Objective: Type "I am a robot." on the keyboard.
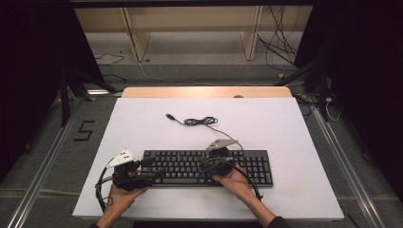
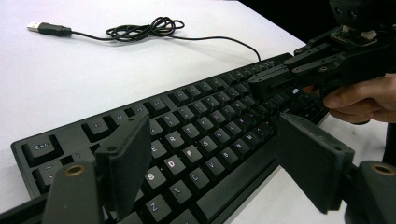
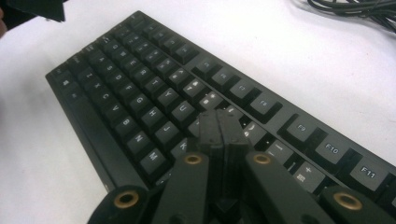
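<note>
My left tongs [image 2: 212,154] stand wide open over the left end of the flat black plastic keyboard [image 1: 190,164]. My right tongs [image 3: 222,122], jaws pressed together empty, have tips on its middle keys.

White bench [image 1: 142,118] with a pale wooden strip [image 1: 206,92] along its far edge; beyond it, wooden shelf legs [image 1: 135,38] and loose cables [image 1: 280,45] on grey floor; a "5" marking [image 1: 84,130] at left.
</note>
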Demonstrator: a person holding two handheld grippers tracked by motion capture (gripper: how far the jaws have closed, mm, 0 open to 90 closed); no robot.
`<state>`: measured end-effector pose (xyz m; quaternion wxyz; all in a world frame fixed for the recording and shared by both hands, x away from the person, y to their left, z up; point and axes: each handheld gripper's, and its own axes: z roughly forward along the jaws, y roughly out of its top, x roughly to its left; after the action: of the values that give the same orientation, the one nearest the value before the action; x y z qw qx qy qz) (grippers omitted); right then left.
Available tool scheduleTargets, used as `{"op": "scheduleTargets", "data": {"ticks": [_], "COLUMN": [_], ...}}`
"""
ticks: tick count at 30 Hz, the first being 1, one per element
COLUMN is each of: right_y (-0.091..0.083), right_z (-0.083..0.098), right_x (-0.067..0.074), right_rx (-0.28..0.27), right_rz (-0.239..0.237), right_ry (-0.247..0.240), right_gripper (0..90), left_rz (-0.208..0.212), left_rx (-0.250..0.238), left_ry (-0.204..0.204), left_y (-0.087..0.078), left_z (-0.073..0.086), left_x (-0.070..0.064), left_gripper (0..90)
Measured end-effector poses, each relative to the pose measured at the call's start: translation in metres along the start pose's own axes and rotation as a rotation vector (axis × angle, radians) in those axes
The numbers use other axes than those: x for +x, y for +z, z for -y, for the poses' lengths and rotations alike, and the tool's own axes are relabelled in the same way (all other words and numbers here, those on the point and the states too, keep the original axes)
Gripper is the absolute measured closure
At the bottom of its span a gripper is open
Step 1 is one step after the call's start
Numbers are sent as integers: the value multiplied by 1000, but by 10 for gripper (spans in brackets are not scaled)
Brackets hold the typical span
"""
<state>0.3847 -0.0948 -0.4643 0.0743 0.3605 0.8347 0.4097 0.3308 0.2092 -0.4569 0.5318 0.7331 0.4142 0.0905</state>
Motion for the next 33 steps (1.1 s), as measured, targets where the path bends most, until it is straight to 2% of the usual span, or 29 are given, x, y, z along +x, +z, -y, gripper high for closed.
{"op": "scheduleTargets", "data": {"ticks": [7, 18, 22, 27, 33], "right_y": [9, 21, 22, 20, 9], "right_z": [-1, -2, -2, -2, -4], "right_x": [-2, 0, 2, 0, 2], "right_rx": [26, 68, 61, 55, -16], "right_rz": [16, 46, 64, 56, 10], "right_ry": [6, -12, -29, -3, 27], "right_gripper": [900, 900, 900, 900, 804], "left_rz": [-3, -4, -6, -9, -13], "left_rx": [-2, 0, 0, 0, -10], "left_ry": [3, 1, 0, 4, -3], "left_y": [0, 0, 1, 0, -1], "left_z": [0, 0, 1, 0, 0], "left_x": [1, 1, 2, 3, 4], "left_gripper": [265, 265, 265, 266, 266]}}
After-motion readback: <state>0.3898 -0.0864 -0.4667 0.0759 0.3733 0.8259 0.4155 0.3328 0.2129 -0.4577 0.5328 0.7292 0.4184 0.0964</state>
